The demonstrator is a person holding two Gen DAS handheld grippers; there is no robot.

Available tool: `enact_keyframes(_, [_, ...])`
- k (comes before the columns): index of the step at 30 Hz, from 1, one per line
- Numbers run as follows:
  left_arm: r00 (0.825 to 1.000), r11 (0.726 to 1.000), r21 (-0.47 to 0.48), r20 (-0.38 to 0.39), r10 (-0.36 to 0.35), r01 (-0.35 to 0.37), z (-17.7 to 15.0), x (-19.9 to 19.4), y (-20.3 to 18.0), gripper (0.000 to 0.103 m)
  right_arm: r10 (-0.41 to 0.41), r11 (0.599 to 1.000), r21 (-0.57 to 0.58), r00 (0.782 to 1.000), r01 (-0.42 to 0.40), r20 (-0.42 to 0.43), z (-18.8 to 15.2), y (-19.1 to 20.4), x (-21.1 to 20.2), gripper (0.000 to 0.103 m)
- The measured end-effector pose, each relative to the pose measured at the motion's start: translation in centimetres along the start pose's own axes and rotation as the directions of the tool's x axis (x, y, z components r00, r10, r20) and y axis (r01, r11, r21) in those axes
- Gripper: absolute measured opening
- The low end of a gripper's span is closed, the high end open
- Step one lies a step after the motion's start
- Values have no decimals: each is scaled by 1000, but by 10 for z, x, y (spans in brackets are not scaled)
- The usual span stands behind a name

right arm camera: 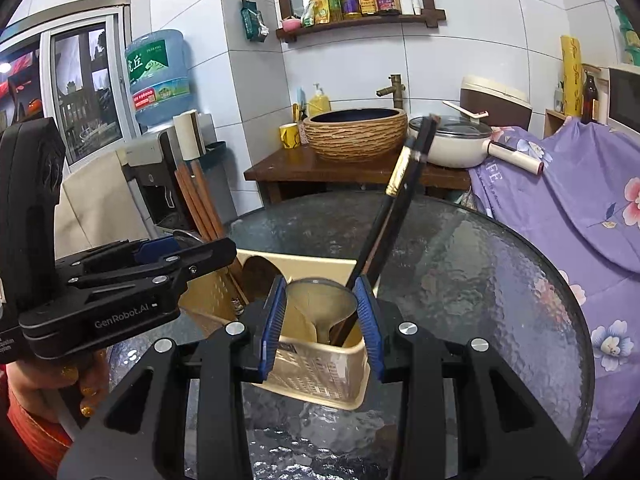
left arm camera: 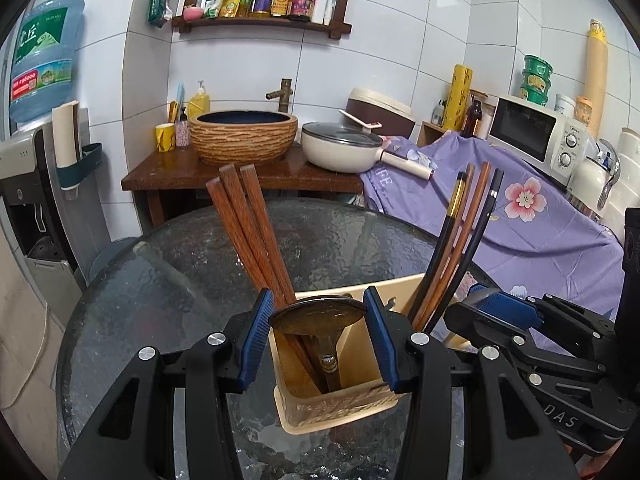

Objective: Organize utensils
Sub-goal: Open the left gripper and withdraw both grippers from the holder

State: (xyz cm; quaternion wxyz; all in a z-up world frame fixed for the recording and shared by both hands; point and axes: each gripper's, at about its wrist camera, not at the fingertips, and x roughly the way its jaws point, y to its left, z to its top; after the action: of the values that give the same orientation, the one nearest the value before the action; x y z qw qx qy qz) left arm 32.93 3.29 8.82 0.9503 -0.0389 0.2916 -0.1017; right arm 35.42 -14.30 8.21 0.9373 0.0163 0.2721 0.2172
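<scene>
A beige two-compartment utensil holder (left arm camera: 340, 404) (right arm camera: 320, 368) stands on the round glass table (left arm camera: 160, 288) (right arm camera: 480, 280). In the left wrist view my left gripper (left arm camera: 318, 320) is closed around the bowl of a metal spoon (left arm camera: 318, 316) standing handle-down in the near compartment beside brown wooden chopsticks (left arm camera: 248, 232). Dark and brown chopsticks (left arm camera: 460, 248) lean in the other compartment. In the right wrist view my right gripper (right arm camera: 322, 300) is closed around a second metal spoon (right arm camera: 320, 304) standing in its compartment next to black chopsticks (right arm camera: 396, 200).
A wooden counter (left arm camera: 168, 176) behind the table carries a ceramic basin (left arm camera: 244, 136) and a white pan (left arm camera: 340, 148). A purple floral cloth (left arm camera: 520, 216) covers the right side under a microwave (left arm camera: 536, 136). A water dispenser (left arm camera: 24, 184) stands at left.
</scene>
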Motion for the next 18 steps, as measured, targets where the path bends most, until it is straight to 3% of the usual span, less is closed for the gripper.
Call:
enact_keyframes(8, [1000,1000,-20,-9,-21,21,-4,2,1,46,3,1000,10,1000,-3,-2,-10,-3,3,37])
enact_keyframes(10, [999,999,-19,17,-27,27,-1,-8,1,47,5,1000,13,1000,-5,4,-10,-3,0,45])
enact_keyframes(12, [999,1000,-7,46,-29,29,0,-20,-2,58,2,1000,20,999,-3,34,-9,-5,-10,54])
enact_keyframes(14, [994,1000,11,107,-17,16,-1,-41,-6,75,-3,1000,16,998,2,62,-9,-5,-20,55])
enact_keyframes(18, [981,1000,21,193,-18,14,-12,-72,-9,92,-49,999,1,990,50,133,-17,-5,-50,65])
